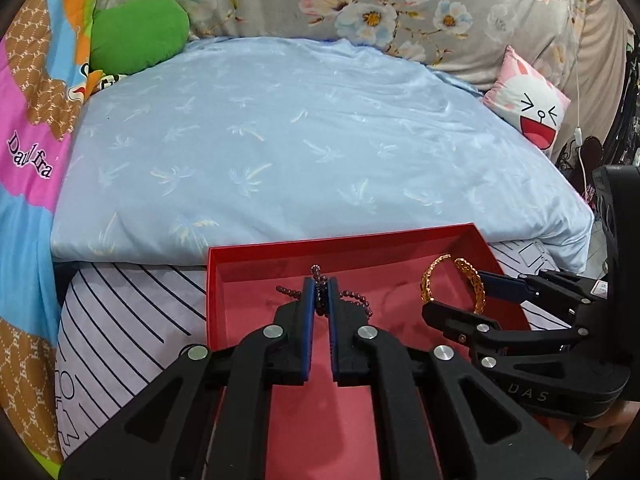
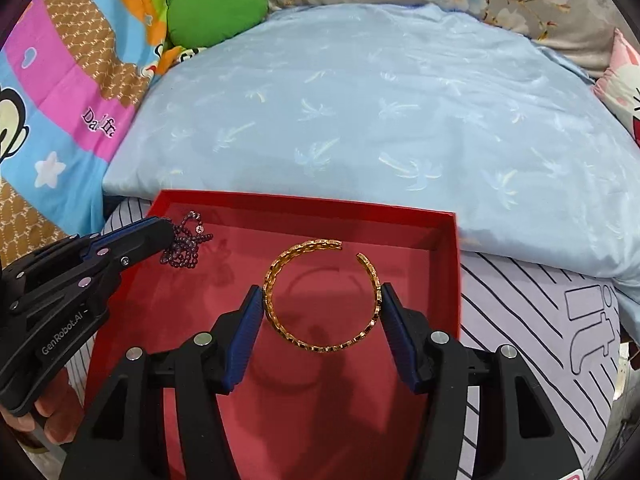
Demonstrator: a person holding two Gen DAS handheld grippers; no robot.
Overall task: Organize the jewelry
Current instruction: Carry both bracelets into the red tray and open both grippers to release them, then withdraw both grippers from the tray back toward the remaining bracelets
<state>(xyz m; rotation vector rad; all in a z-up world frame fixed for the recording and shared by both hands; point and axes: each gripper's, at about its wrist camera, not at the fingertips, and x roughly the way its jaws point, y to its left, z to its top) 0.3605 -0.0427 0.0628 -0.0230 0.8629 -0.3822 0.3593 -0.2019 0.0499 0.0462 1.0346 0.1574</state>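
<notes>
Left wrist view: left gripper (image 1: pixel 320 292) clenched on a dark bead chain (image 1: pixel 320 300), blue pads (image 1: pixel 307 320) pressed close with beads bunched between them and strands spilling to either side, over the red box (image 1: pixel 340 246). Chain above the box floor, toward the box's far-left part. Right gripper (image 1: pixel 460 296) reaching in from the box's right side, holding a gold bangle (image 1: pixel 454 284) upright inside the box, near its right wall.

Right wrist view: right gripper (image 2: pixel 322 312) grasping the bangle (image 2: pixel 320 296), one blue pad (image 2: pixel 248 328) against each side of the ring, jaws spread wide to its width. Bangle an open cuff of woven links, gap turned toward the box's (image 2: pixel 304 202) far wall, sitting mid-box above the floor with a shadow beneath. Left gripper (image 2: pixel 170 232) entering over the box's left rim, chain (image 2: pixel 186 244) dangling in a clump from its tip near the far-left corner.

Beyond the box's far wall, a pale blue pillow (image 1: pixel 280 140); under the box, striped white sheet (image 1: pixel 132 312). Left of the box, a colourful quilt (image 1: pixel 24 160) and green cushion (image 1: pixel 138 32); far right of the box, a pink cartoon cushion (image 1: pixel 528 108).
</notes>
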